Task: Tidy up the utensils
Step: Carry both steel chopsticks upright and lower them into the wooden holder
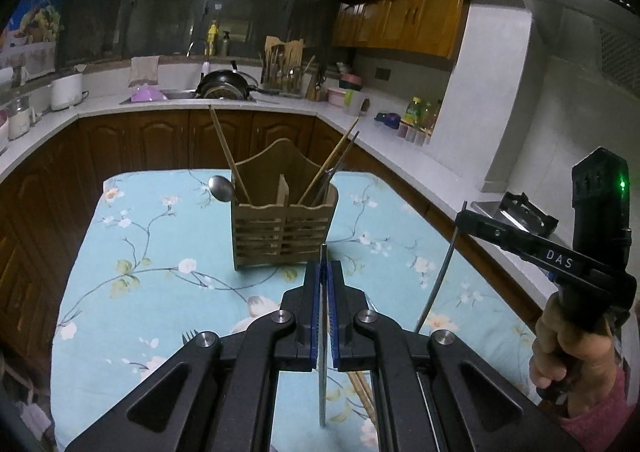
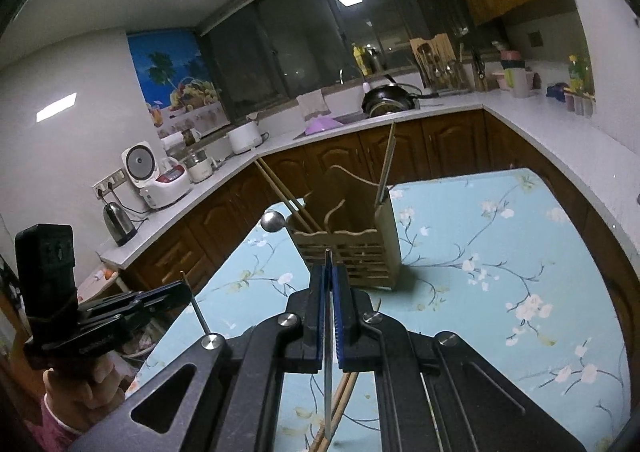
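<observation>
A: Left tongs [image 1: 323,272] and right tongs [image 2: 330,276]?
B: Each clamped on a thin metal chopstick [image 1: 322,332], upright above the floral cloth [image 1: 168,252].
A: Its lower tip?
B: Hard to make out.

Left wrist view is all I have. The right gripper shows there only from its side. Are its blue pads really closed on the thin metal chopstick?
Observer: Yes. In the right wrist view, the right gripper has its blue pads pressed on the right metal chopstick, a thin rod that hangs down below them.
Operator: And my own left gripper, seen from outside?
Observer: The left gripper holds the left metal chopstick on a slant, with a short end above the fingers.
Operator: What stands on the counter beyond my left edge?
Observer: A silver electric kettle, next to a white rice cooker.
</observation>
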A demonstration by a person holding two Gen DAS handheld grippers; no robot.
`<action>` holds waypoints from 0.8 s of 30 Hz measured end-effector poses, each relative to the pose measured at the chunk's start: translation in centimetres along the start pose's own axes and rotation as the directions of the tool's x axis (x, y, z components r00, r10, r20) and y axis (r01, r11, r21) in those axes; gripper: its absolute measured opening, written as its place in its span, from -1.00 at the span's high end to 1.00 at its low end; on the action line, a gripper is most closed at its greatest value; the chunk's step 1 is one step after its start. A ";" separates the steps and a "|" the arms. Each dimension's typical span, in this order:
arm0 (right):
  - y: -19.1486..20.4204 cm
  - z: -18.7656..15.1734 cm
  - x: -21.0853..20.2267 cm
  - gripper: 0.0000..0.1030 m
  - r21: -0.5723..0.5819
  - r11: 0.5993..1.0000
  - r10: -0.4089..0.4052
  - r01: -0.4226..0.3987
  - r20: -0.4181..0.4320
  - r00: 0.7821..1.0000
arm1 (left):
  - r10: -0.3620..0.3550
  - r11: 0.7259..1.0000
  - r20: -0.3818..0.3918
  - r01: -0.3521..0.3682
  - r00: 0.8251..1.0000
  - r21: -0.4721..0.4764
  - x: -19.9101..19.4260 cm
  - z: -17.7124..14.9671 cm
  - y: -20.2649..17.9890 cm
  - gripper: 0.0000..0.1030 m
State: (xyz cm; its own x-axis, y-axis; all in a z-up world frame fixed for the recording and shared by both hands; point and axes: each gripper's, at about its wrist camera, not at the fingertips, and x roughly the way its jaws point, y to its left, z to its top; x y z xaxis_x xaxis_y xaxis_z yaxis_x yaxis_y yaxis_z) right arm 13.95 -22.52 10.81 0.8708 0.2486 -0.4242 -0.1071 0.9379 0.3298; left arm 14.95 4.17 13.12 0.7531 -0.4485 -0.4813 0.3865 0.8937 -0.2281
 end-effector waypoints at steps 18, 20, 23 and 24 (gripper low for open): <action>0.7 2.2 0.3 0.92 -0.032 0.999 0.001 0.000 0.043 0.999 | 0.020 1.000 0.064 -0.019 0.998 -0.013 0.2 1.7 1.9 0.97; 0.6 2.4 0.5 0.92 -0.031 1.000 0.001 0.000 0.047 0.999 | 0.023 1.000 0.073 -0.022 0.997 -0.012 0.2 2.0 2.1 0.97; 0.6 3.1 0.7 0.92 -0.032 0.999 0.001 0.001 0.057 0.998 | 0.027 1.000 0.087 -0.026 0.996 -0.010 0.3 2.5 2.3 0.97; 0.6 3.4 0.8 0.92 -0.035 0.999 -0.001 0.003 0.060 0.998 | 0.029 1.000 0.093 -0.028 0.995 -0.009 0.4 2.7 2.4 0.98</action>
State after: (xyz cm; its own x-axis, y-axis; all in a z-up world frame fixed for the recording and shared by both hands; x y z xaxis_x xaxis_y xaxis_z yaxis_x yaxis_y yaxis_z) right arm 16.22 -22.61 13.48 0.8980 0.2332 -0.3731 -0.1214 0.9464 0.2992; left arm 17.66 6.09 14.67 0.8104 -0.4217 -0.4068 0.3600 0.9061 -0.2221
